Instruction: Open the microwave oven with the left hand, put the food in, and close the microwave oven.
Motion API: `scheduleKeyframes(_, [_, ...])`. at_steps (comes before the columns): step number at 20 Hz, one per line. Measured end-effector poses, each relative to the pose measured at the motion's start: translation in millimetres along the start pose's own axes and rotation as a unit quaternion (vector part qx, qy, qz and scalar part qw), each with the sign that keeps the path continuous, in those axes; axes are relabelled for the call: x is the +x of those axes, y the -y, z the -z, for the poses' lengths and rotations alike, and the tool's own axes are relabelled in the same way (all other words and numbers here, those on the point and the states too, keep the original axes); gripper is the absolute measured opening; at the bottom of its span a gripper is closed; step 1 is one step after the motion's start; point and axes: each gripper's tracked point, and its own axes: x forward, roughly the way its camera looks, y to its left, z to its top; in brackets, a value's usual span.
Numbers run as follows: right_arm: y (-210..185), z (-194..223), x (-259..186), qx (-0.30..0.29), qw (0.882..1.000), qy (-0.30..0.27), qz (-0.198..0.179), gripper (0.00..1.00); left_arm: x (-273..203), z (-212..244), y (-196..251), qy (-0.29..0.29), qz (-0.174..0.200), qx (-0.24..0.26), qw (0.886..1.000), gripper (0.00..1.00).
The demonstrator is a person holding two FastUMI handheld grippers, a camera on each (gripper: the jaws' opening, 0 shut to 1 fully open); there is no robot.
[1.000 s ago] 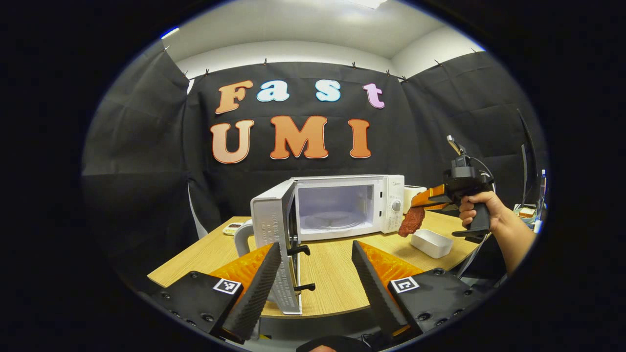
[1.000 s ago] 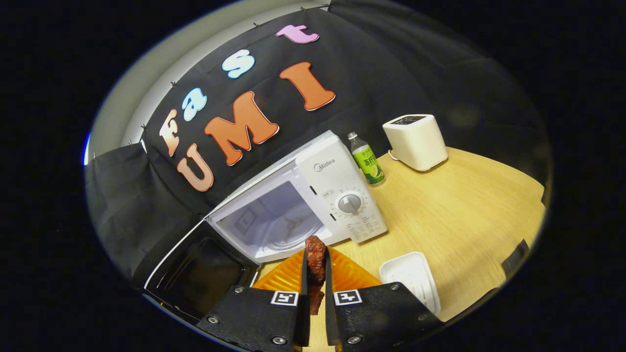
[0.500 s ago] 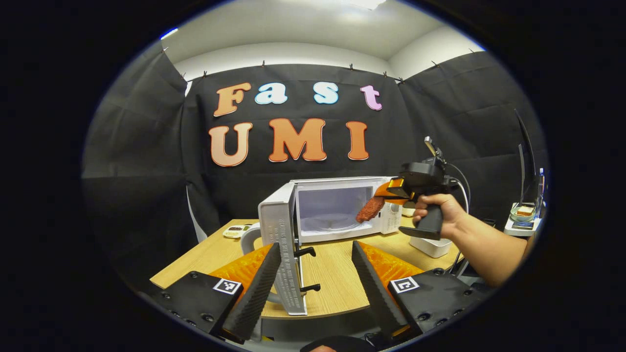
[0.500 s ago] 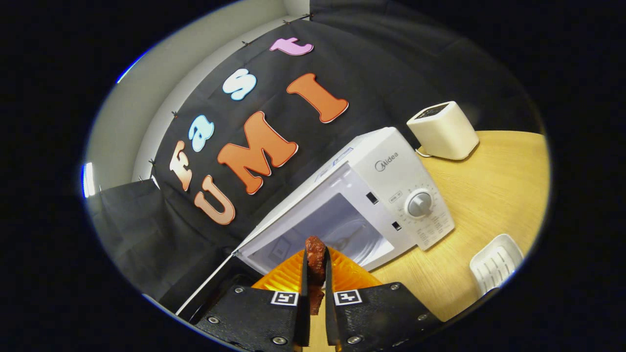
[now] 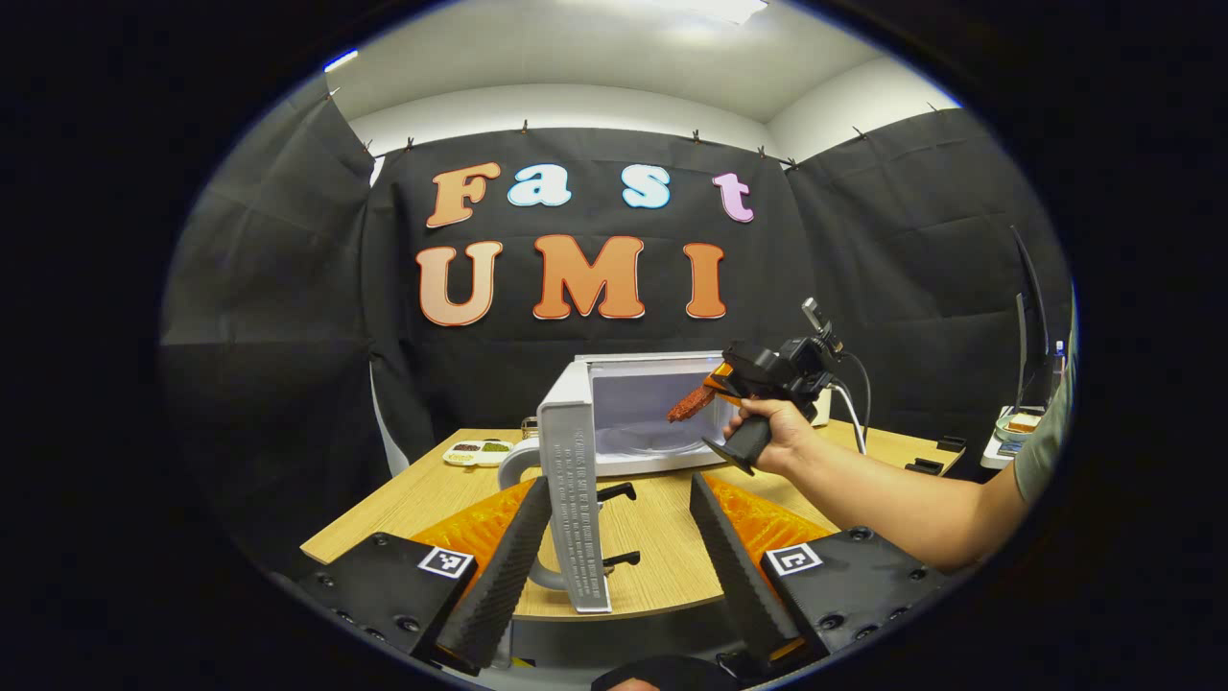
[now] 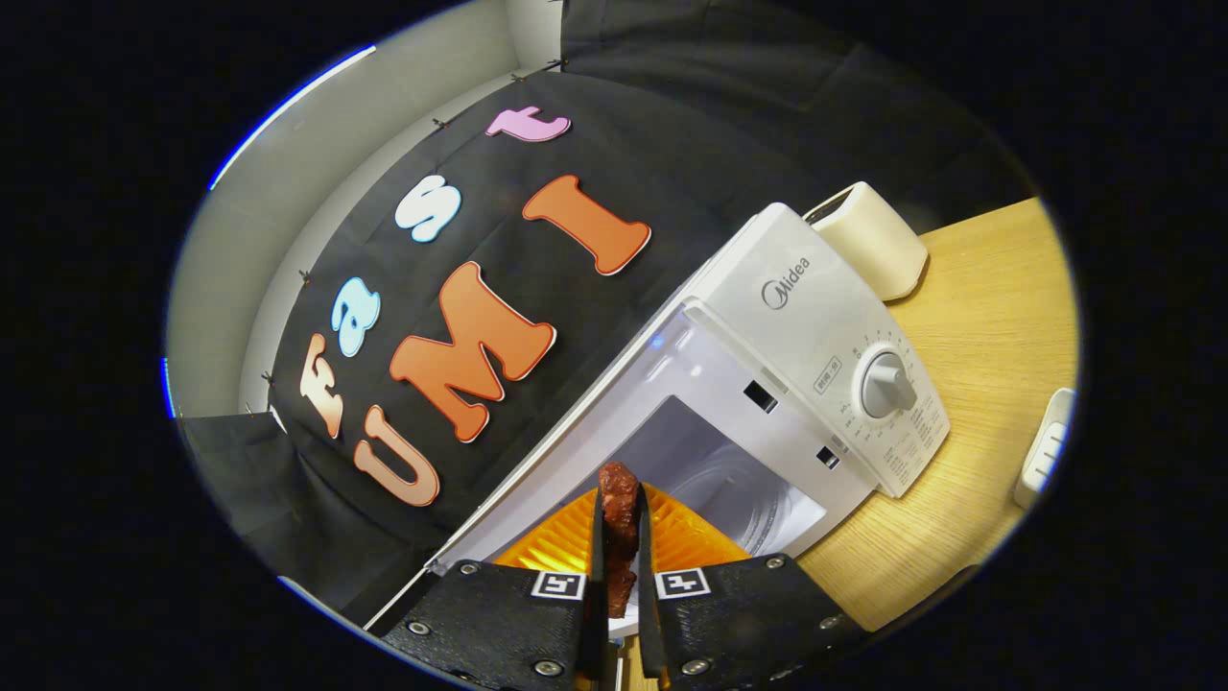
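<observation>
The food (image 6: 619, 537), a rough reddish-brown strip, is sitting pinched between both fingers of the right gripper (image 6: 619, 576), its tip poking forward at the mouth of the white microwave (image 6: 815, 326). A hand (image 5: 772, 434) is gripping that gripper's handle, forearm stretched level over the wooden table (image 5: 652, 537). The left gripper (image 5: 619, 547) is hanging spread wide and empty, the swung-out door (image 5: 574, 509) standing edge-on between its fingers, bare tabletop beyond.
</observation>
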Motion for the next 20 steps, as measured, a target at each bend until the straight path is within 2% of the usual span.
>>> scheduleKeyframes(4, [6.6,10.1,23.8,0.011,1.0,0.018,0.021,0.12,-4.8,1.8,-11.0,-0.002,-0.008,-0.008,1.0,0.92])
scheduleKeyframes(10, [7.2,45.3,51.1,0.03,0.999,0.014,0.035,0.12,-5.5,8.0,-28.1,-0.01,-0.023,-0.018,1.0,0.91])
scheduleKeyframes(16, [17.7,53.9,74.1,0.039,0.997,0.026,0.053,0.12,-6.5,14.4,-33.8,-0.021,-0.033,-0.029,0.999,0.92])
scheduleKeyframes(20, [37.7,61.7,90.3,0.012,0.995,0.024,0.092,0.13,-8.1,14.3,-27.3,-0.022,-0.031,-0.023,0.999,0.92])
